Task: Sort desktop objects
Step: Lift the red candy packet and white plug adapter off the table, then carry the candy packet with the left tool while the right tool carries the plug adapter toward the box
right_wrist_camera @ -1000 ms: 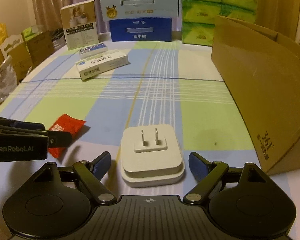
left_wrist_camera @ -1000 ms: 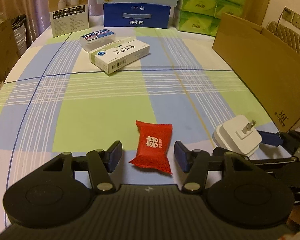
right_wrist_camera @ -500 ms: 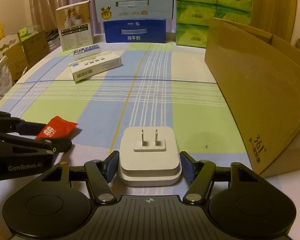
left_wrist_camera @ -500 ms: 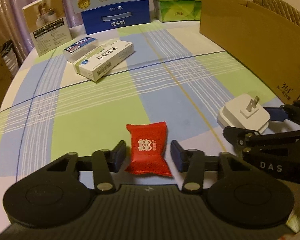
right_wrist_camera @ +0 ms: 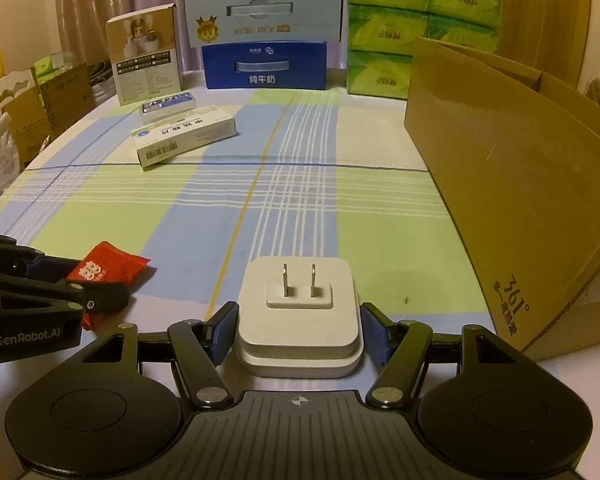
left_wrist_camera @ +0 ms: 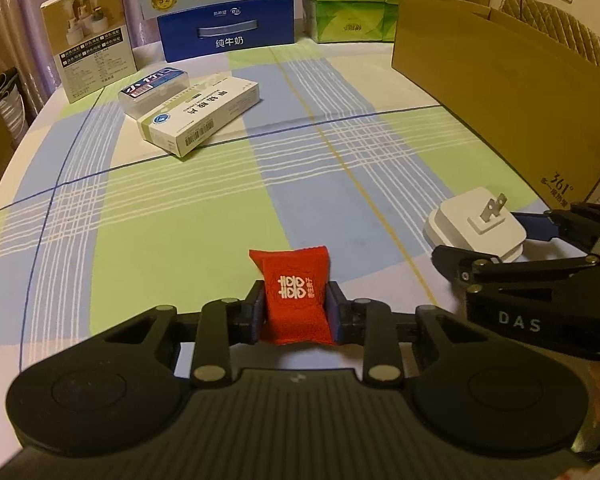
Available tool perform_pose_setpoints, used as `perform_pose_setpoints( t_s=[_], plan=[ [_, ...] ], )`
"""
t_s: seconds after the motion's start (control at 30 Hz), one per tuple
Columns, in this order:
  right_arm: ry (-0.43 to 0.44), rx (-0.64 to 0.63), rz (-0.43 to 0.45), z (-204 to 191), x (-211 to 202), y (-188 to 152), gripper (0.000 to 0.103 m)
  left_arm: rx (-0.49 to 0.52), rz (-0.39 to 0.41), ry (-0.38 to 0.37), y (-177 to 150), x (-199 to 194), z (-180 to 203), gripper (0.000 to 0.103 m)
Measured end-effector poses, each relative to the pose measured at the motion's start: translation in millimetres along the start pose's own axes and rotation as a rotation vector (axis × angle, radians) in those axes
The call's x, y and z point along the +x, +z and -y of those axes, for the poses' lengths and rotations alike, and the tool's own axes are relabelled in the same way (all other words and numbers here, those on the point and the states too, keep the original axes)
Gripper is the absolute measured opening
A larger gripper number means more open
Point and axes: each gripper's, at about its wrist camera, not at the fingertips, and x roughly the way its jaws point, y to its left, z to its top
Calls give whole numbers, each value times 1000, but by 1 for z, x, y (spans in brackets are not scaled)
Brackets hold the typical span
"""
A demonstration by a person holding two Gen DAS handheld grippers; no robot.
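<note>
Near table edge: left gripper fingers now clamped on red packet; right gripper tightened against charger.

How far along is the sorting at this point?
Nothing looks sorted yet. In hand: the left tool is shut on the red packet, the right tool on the white plug. Left: moving both, plus the medicine box and clear case.

Open plaid tablecloth lies ahead of both grippers. To the right, the cardboard box wall blocks passage. Far left, a medicine box and small case, apparently touching, narrow the way.
</note>
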Motion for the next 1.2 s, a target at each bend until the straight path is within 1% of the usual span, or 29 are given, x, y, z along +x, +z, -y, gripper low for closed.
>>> perform_pose_setpoints(
  t_s=[0.3,0.43,0.53,0.6,0.7,0.83,0.93,1.2],
  plan=[
    [-2,13,1,0,-2,1,62,-10,14,-22,2,-3,3,26],
    [0,5,20,0,-7,3,62,-17,23,-32,4,-5,4,26],
    [11,12,18,0,-12,4,62,-18,32,-46,6,-9,6,26],
    [32,32,18,2,-19,6,62,-18,37,-48,8,-11,7,26],
    [44,37,28,3,-31,11,62,-53,45,-33,11,-18,3,26],
    [43,32,55,6,-51,16,62,-78,53,-22,14,-32,6,26],
    [39,51,69,11,-66,18,62,-119,61,-37,16,-46,9,26],
    [26,80,124,26,-107,28,62,-88,105,-43,28,-83,38,26]
  ],
)
